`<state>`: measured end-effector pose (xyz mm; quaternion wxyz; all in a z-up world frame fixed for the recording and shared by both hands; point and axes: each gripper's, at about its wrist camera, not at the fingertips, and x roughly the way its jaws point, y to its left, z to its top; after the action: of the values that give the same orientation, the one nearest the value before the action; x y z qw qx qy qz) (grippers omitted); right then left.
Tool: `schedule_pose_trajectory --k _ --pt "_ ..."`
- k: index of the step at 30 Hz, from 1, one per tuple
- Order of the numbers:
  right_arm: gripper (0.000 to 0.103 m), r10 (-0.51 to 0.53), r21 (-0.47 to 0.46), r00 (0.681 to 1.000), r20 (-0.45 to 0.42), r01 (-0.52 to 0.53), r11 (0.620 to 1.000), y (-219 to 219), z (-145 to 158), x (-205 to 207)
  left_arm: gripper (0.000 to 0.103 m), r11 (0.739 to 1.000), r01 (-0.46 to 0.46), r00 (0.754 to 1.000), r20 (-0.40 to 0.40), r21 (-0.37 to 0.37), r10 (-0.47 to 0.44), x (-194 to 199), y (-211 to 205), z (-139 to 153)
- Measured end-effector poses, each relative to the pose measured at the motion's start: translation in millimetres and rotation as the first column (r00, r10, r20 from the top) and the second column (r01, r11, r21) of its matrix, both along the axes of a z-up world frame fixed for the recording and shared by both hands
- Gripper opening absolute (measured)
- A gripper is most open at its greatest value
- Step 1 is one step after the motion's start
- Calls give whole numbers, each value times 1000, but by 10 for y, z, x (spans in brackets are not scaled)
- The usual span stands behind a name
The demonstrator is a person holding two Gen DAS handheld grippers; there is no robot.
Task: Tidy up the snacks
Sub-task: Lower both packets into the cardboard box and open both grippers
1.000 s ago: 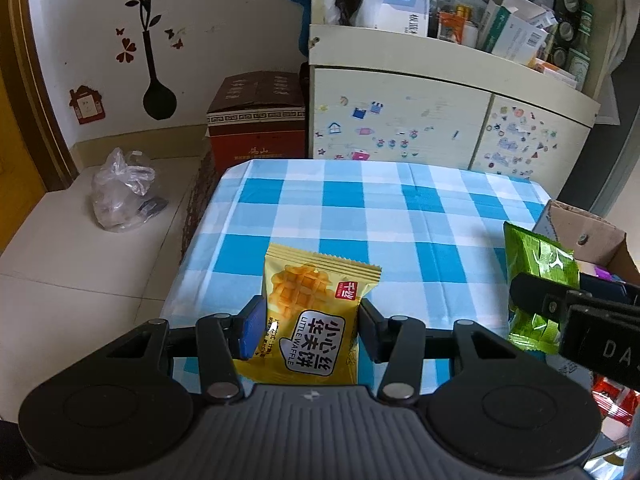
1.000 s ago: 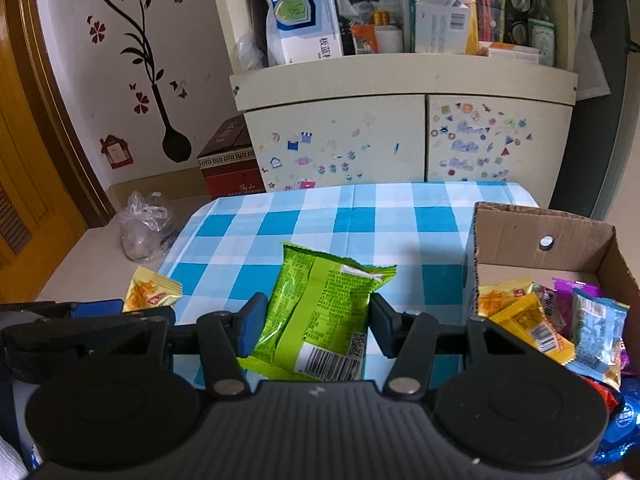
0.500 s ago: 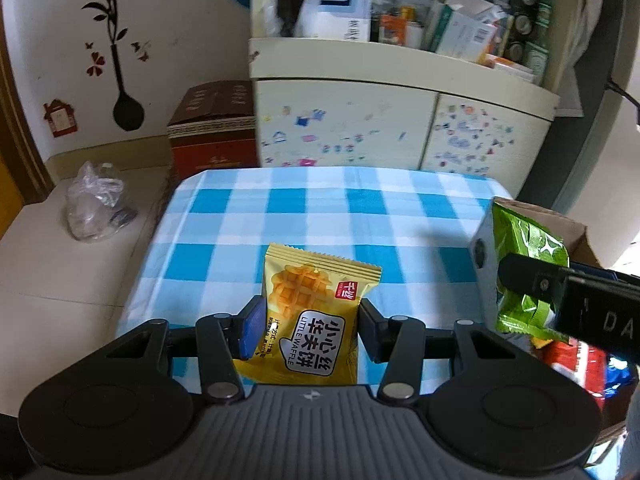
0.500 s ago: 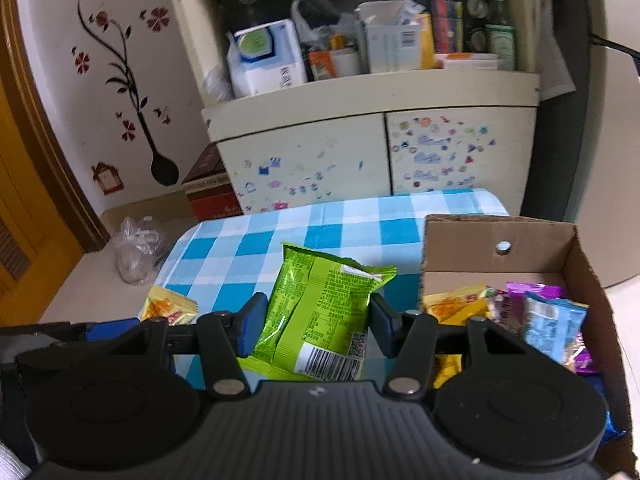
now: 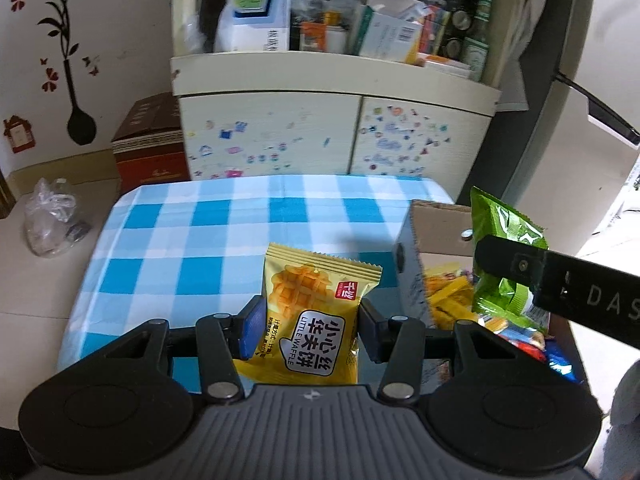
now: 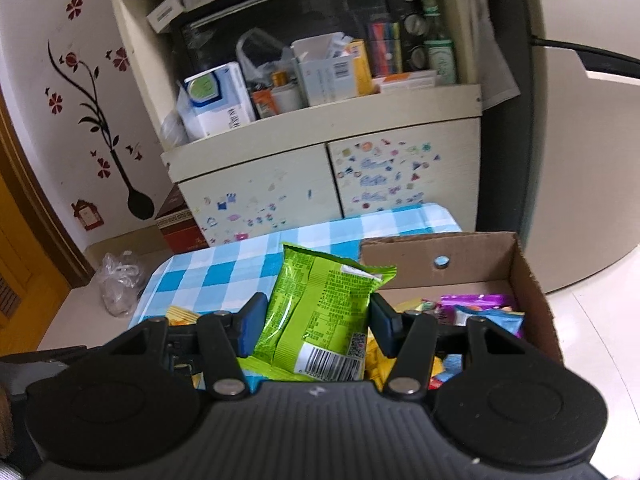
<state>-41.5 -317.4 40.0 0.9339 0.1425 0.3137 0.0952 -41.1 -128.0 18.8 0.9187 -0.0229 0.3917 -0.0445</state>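
Observation:
My left gripper (image 5: 310, 330) is shut on a yellow waffle packet (image 5: 316, 312), held above the blue-checked tablecloth (image 5: 224, 236) just left of the cardboard box (image 5: 434, 216). My right gripper (image 6: 316, 326) is shut on a green snack packet (image 6: 320, 308) and hangs over the left part of the same box (image 6: 524, 276), which holds several coloured snack packets. In the left wrist view the green packet (image 5: 502, 248) and the right gripper's black finger (image 5: 560, 276) show above the box. A corner of the yellow packet (image 6: 180, 314) peeks out at the left of the right wrist view.
A cream cabinet (image 5: 332, 132) with stickered doors and a cluttered shelf stands behind the table. A dark red carton (image 5: 150, 144) and a clear plastic bag (image 5: 50, 218) sit on the floor at the left. A grey sleeve (image 5: 626, 412) shows at the right edge.
Both grippers have carried their packets to the right and slightly up; the box has come closer, and the green packet is now over the box instead of over the tablecloth.

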Motion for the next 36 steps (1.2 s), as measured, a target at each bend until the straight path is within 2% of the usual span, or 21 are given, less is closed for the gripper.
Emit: schedule_pose_trajectory --k 12,17,31,32,34,36 --pt "55 -109 17 994 16 109 994 -523 101 -116 54 994 99 995 -1 -36 -99 38 -504 53" --pt "55 -150 64 989 12 149 987 -742 78 -145 54 988 146 989 -13 -41 -147 59 -712 11" --pt "56 -258 158 960 -112 273 949 -1067 -188 -45 55 978 198 978 -53 -63 -201 223 -1148 -199" --pt "58 -262 165 958 -119 279 946 -1079 -205 -37 57 978 198 978 -53 -62 -202 232 -1168 -209" --pt "59 -268 194 954 -132 290 937 -1102 -239 -21 69 979 196 979 -52 -55 -199 239 -1204 -214" --pt "65 -265 231 953 -144 293 928 -1129 -265 -11 85 981 193 980 -39 -36 -194 214 -1225 -200"
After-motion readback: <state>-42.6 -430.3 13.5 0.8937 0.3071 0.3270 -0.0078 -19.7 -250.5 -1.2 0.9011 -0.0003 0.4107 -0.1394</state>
